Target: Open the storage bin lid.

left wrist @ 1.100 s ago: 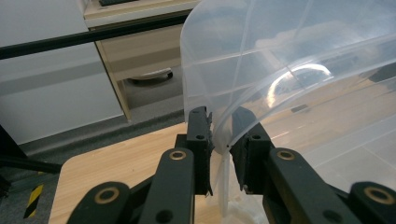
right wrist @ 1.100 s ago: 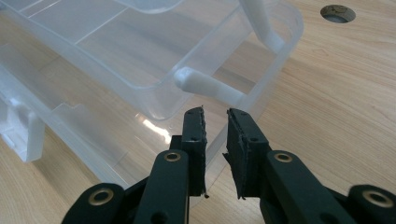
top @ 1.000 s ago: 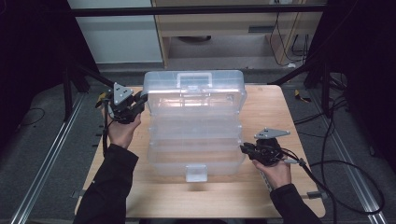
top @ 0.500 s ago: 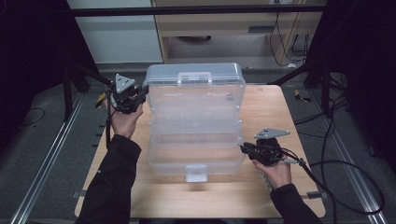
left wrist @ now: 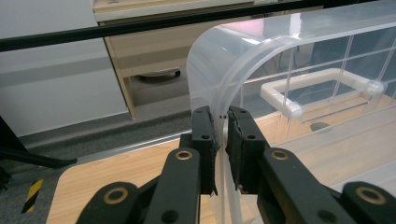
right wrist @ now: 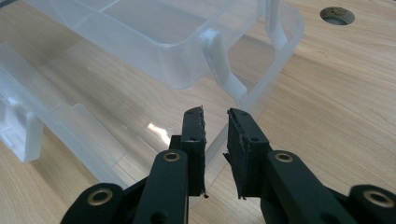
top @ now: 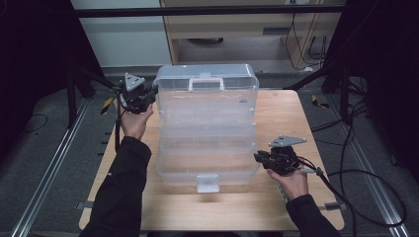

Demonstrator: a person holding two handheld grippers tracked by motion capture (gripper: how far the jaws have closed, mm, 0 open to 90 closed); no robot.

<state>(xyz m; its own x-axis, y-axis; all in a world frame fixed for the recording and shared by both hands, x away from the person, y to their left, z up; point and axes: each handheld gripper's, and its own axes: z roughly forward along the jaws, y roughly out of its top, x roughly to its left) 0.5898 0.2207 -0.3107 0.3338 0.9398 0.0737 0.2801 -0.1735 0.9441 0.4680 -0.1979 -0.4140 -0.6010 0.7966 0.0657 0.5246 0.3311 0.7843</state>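
Observation:
A clear plastic tiered box (top: 206, 128) lies fanned open on the wooden table (top: 291, 113). Its lid (top: 205, 94), with a white handle (top: 206, 83), stands raised at the far end. My left gripper (top: 150, 94) is at the lid's left edge. In the left gripper view the jaws (left wrist: 222, 122) are shut on that curved lid edge (left wrist: 219, 79), with the handle (left wrist: 317, 84) behind the clear wall. My right gripper (top: 258, 157) is at the right wall of the bottom tray. In the right gripper view it (right wrist: 215, 116) is shut on that tray wall (right wrist: 261, 100), and an upper tray (right wrist: 163, 42) lies beyond.
A white latch (top: 206, 181) hangs at the near edge of the box. A round hole (right wrist: 337, 15) shows in the tabletop. A wooden cabinet (top: 232, 29) stands beyond the table, and cables (top: 365, 168) trail on the floor at the right. Bare wood lies near the front edge.
My left gripper has moved away toward the far side with the lid, which now stands more upright, and the tiers are spread further. The right gripper has stayed in place.

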